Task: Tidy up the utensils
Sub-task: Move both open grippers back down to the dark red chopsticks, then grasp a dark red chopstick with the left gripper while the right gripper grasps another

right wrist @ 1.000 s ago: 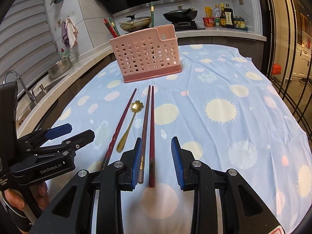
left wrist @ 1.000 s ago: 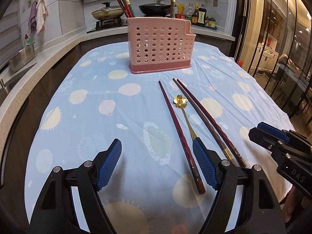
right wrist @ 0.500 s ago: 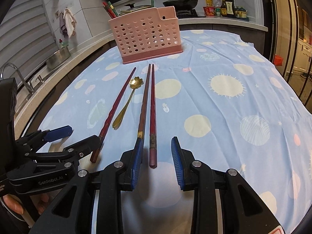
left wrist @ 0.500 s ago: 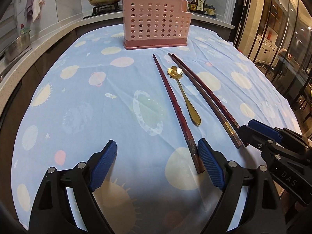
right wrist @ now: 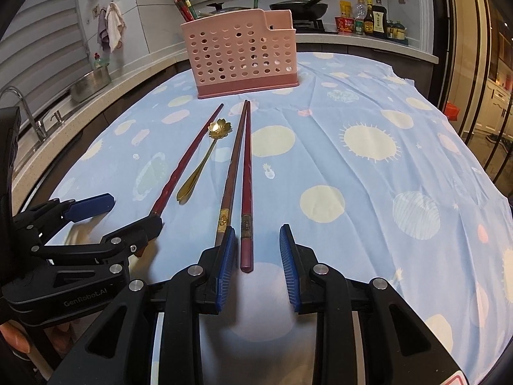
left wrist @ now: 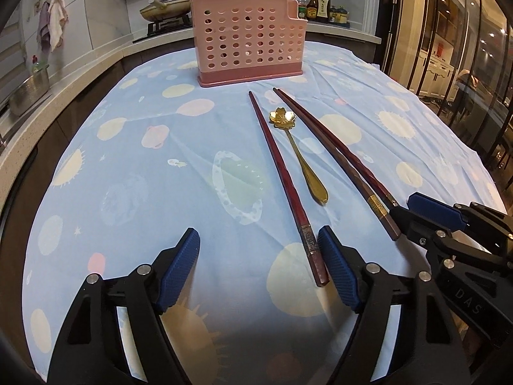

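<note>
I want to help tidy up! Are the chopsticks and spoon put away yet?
Some chopsticks already stand in the pink holder. Nothing is held: the left gripper and right gripper are closing over chopstick ends. Three chopsticks and the gold spoon still lie on the cloth.

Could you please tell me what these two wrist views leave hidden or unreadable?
- Pink utensil holder: its inside is hidden in both views by its own front wall.
- Brown chopstick: in the right wrist view, its near end is hidden behind the right gripper's pad.
- Sauce bottles: labels too small to read.
- Tablecloth: near edge covered by the left gripper.
</note>
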`<state>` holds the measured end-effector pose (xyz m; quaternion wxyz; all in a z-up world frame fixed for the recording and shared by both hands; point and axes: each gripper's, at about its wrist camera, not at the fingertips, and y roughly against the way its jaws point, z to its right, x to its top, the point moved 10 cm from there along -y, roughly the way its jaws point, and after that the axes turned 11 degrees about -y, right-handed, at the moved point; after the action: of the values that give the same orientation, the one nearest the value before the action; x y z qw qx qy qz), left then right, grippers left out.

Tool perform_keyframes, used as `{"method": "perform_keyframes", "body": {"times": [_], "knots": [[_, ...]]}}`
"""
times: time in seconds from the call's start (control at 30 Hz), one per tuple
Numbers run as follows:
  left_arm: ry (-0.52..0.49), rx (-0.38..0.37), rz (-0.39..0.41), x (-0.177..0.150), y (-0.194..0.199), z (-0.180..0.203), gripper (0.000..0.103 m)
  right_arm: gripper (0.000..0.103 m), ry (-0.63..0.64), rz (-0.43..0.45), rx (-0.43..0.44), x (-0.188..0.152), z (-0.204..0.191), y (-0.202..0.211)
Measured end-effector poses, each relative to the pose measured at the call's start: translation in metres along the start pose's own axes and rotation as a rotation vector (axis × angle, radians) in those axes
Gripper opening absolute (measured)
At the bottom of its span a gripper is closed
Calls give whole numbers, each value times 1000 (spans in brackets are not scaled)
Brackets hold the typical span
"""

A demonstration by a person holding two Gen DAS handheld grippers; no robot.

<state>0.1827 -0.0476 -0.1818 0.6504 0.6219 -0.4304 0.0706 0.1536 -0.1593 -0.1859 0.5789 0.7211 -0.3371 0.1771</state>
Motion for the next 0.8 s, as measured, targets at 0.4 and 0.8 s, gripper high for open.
{"method": "perform_keyframes", "body": {"times": [0.4,0.8], "knots": [[-8,-43,12,3,4,6,26,7,16,4,0,-1,-2,1],[49,-101,20,7,14,-2,7,7,-4,32,25,8,-2,17]]}}
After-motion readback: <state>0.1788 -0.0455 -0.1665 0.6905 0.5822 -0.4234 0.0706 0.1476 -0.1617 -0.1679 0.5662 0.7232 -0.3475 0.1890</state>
